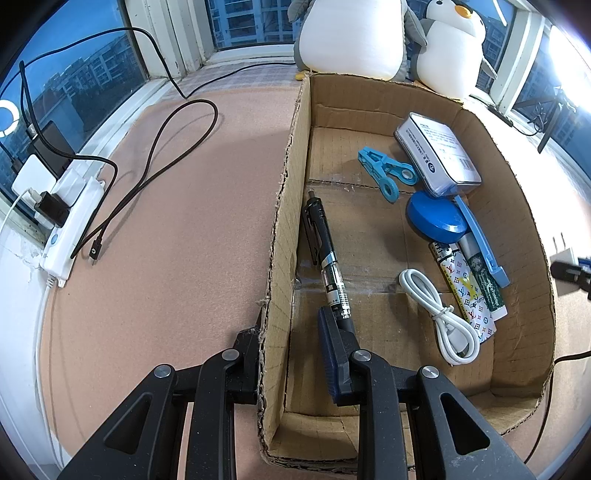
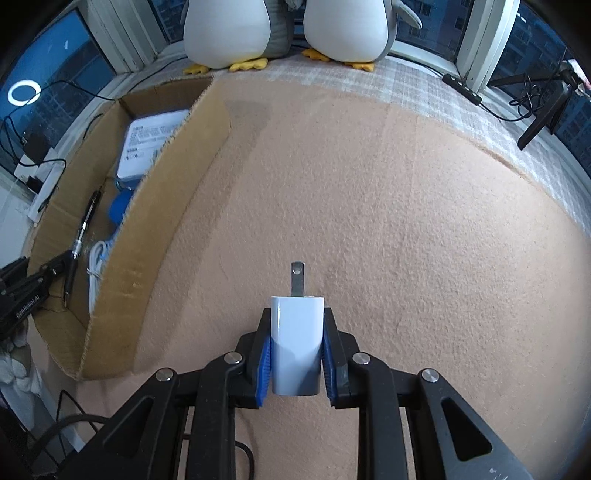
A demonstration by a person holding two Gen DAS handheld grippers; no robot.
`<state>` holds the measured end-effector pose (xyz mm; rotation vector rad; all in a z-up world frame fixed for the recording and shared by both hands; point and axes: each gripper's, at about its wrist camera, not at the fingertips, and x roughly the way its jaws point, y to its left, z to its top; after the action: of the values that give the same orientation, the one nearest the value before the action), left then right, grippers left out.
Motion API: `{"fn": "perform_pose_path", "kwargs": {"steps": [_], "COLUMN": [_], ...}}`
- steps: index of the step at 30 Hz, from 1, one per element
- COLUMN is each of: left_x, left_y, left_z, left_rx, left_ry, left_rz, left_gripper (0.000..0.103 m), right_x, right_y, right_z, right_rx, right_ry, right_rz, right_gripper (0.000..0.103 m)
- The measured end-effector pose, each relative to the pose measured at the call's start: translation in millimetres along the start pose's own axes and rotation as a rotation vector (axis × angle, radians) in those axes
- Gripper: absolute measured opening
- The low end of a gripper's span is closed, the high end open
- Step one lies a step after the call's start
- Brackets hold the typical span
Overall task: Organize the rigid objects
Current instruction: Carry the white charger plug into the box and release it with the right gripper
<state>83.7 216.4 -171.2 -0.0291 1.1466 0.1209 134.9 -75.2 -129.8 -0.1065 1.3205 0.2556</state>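
A cardboard box (image 1: 288,206) stands on the pink felt table; it also shows in the right wrist view (image 2: 155,206). Inside lie a black pen (image 1: 327,258), a blue clip (image 1: 384,171), a white-and-clear case (image 1: 437,153), a blue round lid (image 1: 436,218), a white coiled cable (image 1: 443,317), a patterned lighter (image 1: 465,291) and a green-labelled tube (image 1: 484,277). My left gripper (image 1: 291,343) is open, its jaws astride the box's left wall, the right finger beside the pen's tip. My right gripper (image 2: 297,354) is shut on a white plug charger (image 2: 295,343) above the felt, right of the box.
A white power strip (image 1: 70,221) with plugs and black cables (image 1: 147,166) lies at the table's left edge. Two plush penguins (image 2: 280,29) sit by the windows behind the box. A black stand (image 2: 543,114) and a cable remote (image 2: 461,86) are at the far right.
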Motion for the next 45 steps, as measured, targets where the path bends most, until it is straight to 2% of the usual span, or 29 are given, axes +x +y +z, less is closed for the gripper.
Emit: {"fn": "perform_pose_path", "kwargs": {"steps": [8, 17, 24, 31, 45], "left_x": [-0.2, -0.1, -0.1, 0.1, 1.3], "left_y": [0.1, 0.3, 0.5, 0.2, 0.0], "left_z": [-0.2, -0.1, 0.0, -0.1, 0.6], "left_rx": [-0.002, -0.002, -0.002, -0.003, -0.006], "left_ry": [0.0, 0.0, 0.0, -0.001, 0.0], "left_rz": [-0.002, -0.002, -0.002, -0.002, -0.004], "left_gripper": [0.025, 0.025, 0.025, 0.025, 0.025], "right_x": [-30.5, -38.2, -33.3, -18.9, -3.5], "right_y": [34.4, 75.3, 110.1, 136.3, 149.2], "right_z": [29.8, 53.8, 60.9, 66.4, 67.6], "right_rx": [-0.004, -0.071, -0.132, -0.171, -0.198], "right_ry": [-0.129, -0.184, -0.189, -0.16, -0.125], "right_rz": [0.057, 0.124, 0.148, 0.157, 0.152], "right_gripper": [0.021, 0.021, 0.021, 0.021, 0.021]}}
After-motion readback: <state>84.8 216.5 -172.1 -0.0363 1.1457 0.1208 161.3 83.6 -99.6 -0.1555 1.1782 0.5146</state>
